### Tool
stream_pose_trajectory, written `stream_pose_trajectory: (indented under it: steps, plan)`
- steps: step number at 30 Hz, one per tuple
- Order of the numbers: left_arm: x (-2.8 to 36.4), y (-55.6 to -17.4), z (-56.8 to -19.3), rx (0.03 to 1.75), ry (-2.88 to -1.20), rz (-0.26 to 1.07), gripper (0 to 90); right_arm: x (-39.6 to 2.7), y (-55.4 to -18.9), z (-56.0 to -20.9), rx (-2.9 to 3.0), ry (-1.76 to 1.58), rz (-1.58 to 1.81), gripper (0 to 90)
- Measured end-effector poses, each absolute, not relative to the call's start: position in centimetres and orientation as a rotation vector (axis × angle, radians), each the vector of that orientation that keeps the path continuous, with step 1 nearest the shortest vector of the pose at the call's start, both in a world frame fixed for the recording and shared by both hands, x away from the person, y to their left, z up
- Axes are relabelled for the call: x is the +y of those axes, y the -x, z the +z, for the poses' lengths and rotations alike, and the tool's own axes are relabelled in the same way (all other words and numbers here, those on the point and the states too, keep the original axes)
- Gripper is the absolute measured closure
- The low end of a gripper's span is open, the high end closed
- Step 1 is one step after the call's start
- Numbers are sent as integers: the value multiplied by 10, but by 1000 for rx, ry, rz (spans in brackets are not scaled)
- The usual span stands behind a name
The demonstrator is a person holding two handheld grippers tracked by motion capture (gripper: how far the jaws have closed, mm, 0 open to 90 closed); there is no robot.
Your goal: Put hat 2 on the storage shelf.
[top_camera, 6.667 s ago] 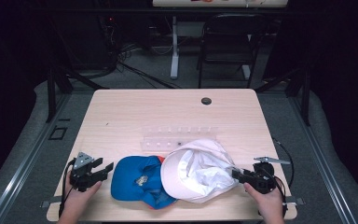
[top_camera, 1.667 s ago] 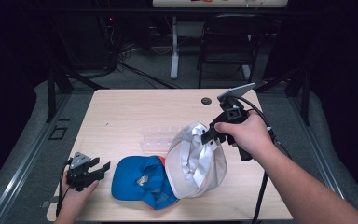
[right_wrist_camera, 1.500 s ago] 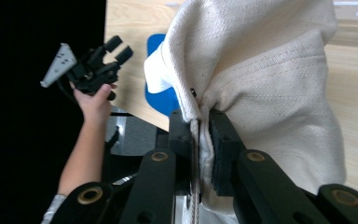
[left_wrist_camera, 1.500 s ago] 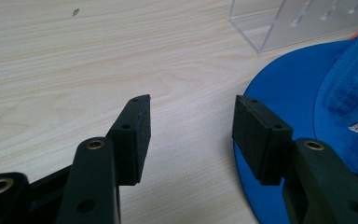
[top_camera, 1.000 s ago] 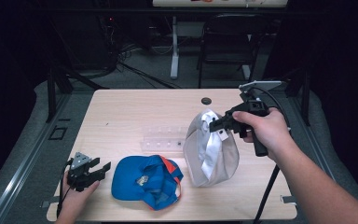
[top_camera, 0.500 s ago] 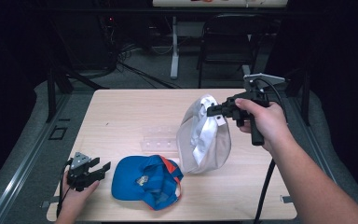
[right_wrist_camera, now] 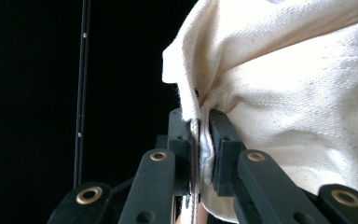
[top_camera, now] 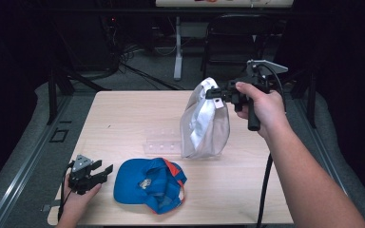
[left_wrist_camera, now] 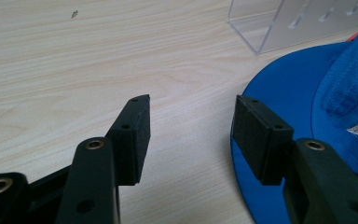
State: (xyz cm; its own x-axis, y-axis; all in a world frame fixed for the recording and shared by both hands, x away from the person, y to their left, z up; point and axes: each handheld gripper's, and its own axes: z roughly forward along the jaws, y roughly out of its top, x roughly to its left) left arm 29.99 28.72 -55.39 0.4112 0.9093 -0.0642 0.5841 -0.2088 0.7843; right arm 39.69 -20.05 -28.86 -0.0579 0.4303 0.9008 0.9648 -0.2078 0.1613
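Your right gripper (top_camera: 215, 93) pinches the white cap (top_camera: 204, 122), which hangs below it over the clear rack (top_camera: 161, 142); hanging it remains. Your left gripper (top_camera: 102, 172) rests open beside the blue cap (top_camera: 145, 183).

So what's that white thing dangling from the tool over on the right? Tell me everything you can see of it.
It is a white cap of off-white woven cloth with a shinier, silvery inside. It hangs limp, crown downward, above the far right part of the table; whether its lowest edge touches the wood I cannot tell. The right gripper is shut on a fold of its upper edge, the cloth pinched between the black pads. It hangs apart from the blue cap.
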Motion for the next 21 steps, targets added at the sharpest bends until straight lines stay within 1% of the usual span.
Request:
stream_pose_trajectory:
  steps: [21]
  plan:
    - [287,-301,-553,1268,-1899,532,454,-172,-426,-293,-1470,1677,-1257,812]
